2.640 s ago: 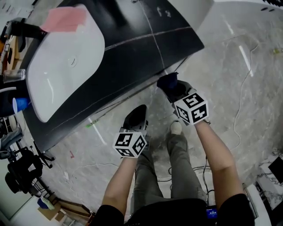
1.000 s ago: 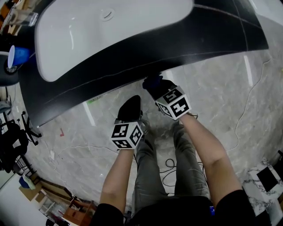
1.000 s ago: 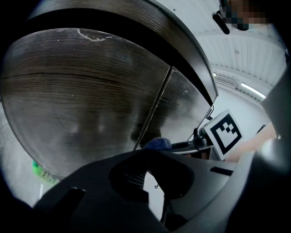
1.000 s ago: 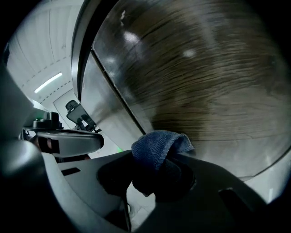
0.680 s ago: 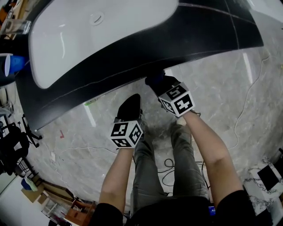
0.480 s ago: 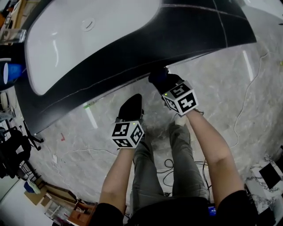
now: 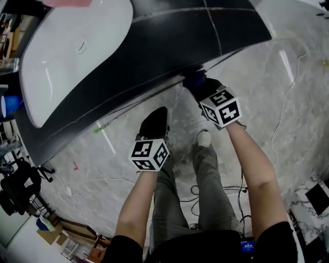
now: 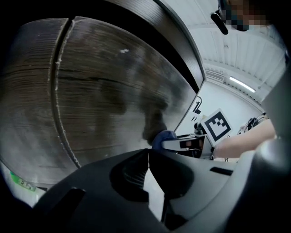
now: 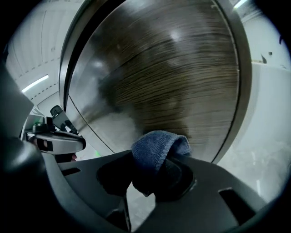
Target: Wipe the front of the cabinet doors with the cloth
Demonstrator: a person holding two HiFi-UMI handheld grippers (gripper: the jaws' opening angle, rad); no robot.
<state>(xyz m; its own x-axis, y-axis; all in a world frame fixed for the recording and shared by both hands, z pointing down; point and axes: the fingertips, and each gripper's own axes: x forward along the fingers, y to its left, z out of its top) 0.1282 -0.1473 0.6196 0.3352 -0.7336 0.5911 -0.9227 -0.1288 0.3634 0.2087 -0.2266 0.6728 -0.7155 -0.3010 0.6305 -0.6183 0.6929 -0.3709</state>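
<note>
my right claw (image 9: pixel 152 179) is clamped on the cloth (image 9: pixel 157 148), a blue terry fold that bulges up out of the jaws and hangs a little below them. the fold sits right at the dark wood-grain door (image 9: pixel 182 77), with a dim shadow on the grain just behind it. i cannot tell from here whether it truly touches. from my left claw's camera the cloth (image 8: pixel 163 136) shows as a small blue lump against the door (image 8: pixel 104 91), at the tip of the right claw (image 8: pixel 169 141). from above, the right claw (image 7: pixel 197 82) reaches under the front edge of the black counter (image 7: pixel 154 46), toward its right end, and the cloth (image 7: pixel 193 79) peeks out blue just below that edge. my left claw (image 8: pixel 148 157) has its jaws closed tip to tip with nothing between them. it points at the same cabinet front, where a thin upright seam (image 8: pixel 57 91) parts two doors. in the head view the left claw (image 7: pixel 158 113) hangs lower and left of the right one, apart from the counter edge, over the grey marble floor (image 7: pixel 288 102). a white sink (image 7: pixel 72 56) is set in the counter's left part, something pink (image 7: pixel 67 2) lies at its far rim, and a blue cup (image 7: pixel 9 105) stands beside the counter's left end.
</note>
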